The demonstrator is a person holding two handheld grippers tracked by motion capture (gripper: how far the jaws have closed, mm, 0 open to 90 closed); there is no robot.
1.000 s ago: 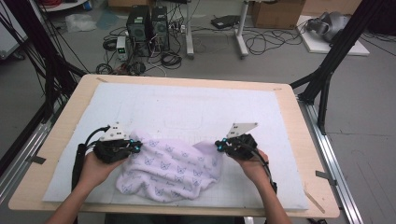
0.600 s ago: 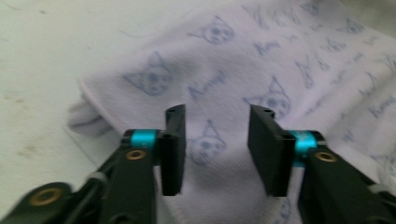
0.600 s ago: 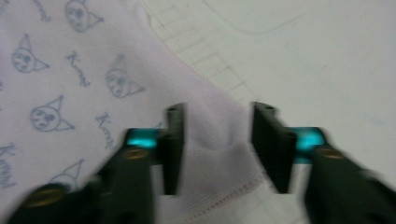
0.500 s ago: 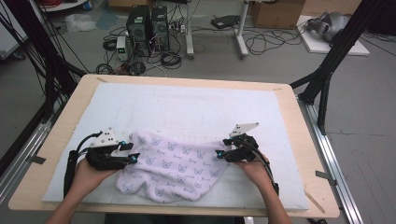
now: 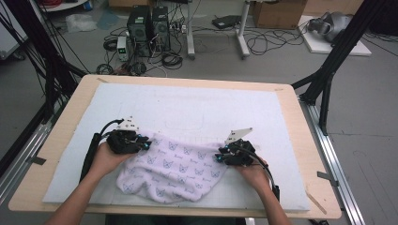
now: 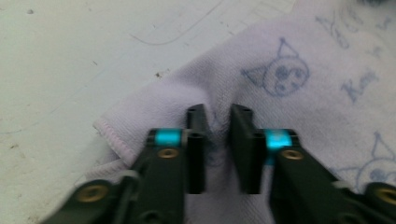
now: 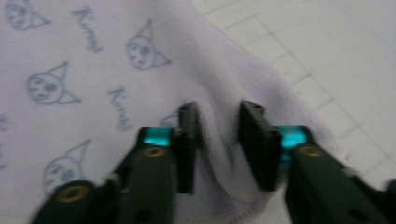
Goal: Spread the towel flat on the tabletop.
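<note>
Towel: a pale lilac towel [image 5: 171, 168] printed with blue cat faces lies rumpled on the white mat [image 5: 197, 105], stretched between the two grippers and sagging toward the person's edge of the table.
Left gripper: the left gripper [image 5: 144, 144] sits at the towel's left corner; in the left gripper view [image 6: 217, 122] its jaws stand a narrow gap apart with a ridge of cloth bunched between them, just inside the stitched hem.
Left jaws, motion: they have just been closing, with towel cloth between them.
Right gripper: the right gripper [image 5: 218, 158] is at the towel's right corner; in the right gripper view [image 7: 218, 122] its jaws stand a little wider, a fold of cloth rising between them, the hem just below.
Right jaws, motion: also just closing on cloth.
Grip: whether the pads already press the cloth firmly, I cannot tell in either view.
Change since half a second ago: the left gripper has moved in toward the towel from farther out to the left; the right gripper sits much where it did.
Change since a second ago: both grippers sit lower on the mat, and the towel lies flatter and wider between them.
</note>
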